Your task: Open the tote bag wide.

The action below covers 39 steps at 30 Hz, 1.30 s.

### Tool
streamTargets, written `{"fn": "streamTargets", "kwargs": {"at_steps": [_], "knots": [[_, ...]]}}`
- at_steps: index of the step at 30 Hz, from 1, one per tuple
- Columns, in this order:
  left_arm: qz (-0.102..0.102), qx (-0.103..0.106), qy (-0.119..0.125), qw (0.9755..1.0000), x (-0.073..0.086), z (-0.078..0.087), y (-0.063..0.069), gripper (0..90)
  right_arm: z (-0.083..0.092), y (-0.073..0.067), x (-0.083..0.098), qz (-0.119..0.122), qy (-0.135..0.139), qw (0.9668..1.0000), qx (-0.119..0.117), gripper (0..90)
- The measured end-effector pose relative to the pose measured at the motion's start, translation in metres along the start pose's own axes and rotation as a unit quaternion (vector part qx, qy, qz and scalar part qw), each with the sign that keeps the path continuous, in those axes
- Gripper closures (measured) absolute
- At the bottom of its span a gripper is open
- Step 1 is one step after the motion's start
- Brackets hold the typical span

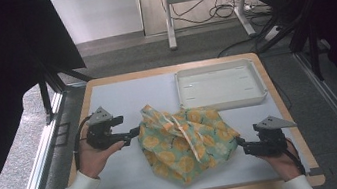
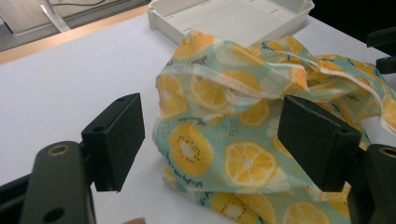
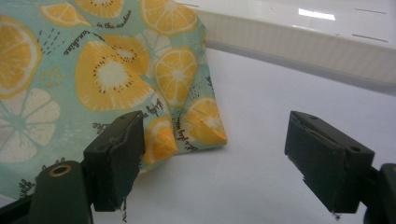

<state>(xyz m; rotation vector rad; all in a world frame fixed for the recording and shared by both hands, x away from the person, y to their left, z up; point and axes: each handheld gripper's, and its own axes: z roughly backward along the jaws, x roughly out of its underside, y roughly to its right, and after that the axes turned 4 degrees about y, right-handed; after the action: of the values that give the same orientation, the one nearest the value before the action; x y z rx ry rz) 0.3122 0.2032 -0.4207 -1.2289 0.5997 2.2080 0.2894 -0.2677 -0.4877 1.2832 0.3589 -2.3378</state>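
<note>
Nearest to the camera, the left gripper [image 2: 210, 144] stood with its jaws wide apart and nothing pressed between them. The cloth bag [image 2: 261, 126], printed with orange and lemon slices, lay just in front of those jaws in a crumpled heap on the white table [image 2: 60, 88]. Its pale drawstring hem curled across the top, a little above the level of the jaws.

The right gripper [image 3: 215, 163] was also open. One corner of the bag [image 3: 107, 79] lay beside its left jaw, not between the pads, and bare table showed between the jaws.

In the high view the bag [image 1: 186, 140] sat between the left gripper [image 1: 127, 137] and the right gripper [image 1: 247, 147], each close to one side of it. Beyond the bag, far from both grippers, stood an empty white tray [image 1: 257, 95].

I judge that the step in hand was to take the bag at two edges. To do it well, each gripper should go forward until one layer of the hem is deep between the pads, then close firmly. A shallow pinch on the loose folds could slip. The right gripper should first move toward the corner.
</note>
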Motion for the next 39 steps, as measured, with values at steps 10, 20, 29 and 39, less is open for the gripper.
{"fn": "streamTargets", "kwargs": {"at_steps": [10,20,29,39], "knots": [[-0.006,0.013,-0.009,0.9999,-0.014,-0.013,-0.004,19.2,-0.001,0.000,0.000,0.000,-0.003,1.0000,0.001,19.8],[-0.008,0.048,-0.026,0.9985,-0.030,-0.039,-0.013,16.9,-0.003,0.000,0.002,0.003,-0.007,1.0000,0.003,19.7],[-0.030,0.064,-0.060,0.9957,-0.038,-0.067,-0.014,13.0,-0.004,0.000,0.003,0.003,-0.010,0.9999,0.003,19.6],[-0.047,0.058,-0.090,0.9931,-0.034,-0.089,-0.012,48.9,-0.004,0.000,0.003,0.001,-0.014,0.9999,0.007,19.6]]}}
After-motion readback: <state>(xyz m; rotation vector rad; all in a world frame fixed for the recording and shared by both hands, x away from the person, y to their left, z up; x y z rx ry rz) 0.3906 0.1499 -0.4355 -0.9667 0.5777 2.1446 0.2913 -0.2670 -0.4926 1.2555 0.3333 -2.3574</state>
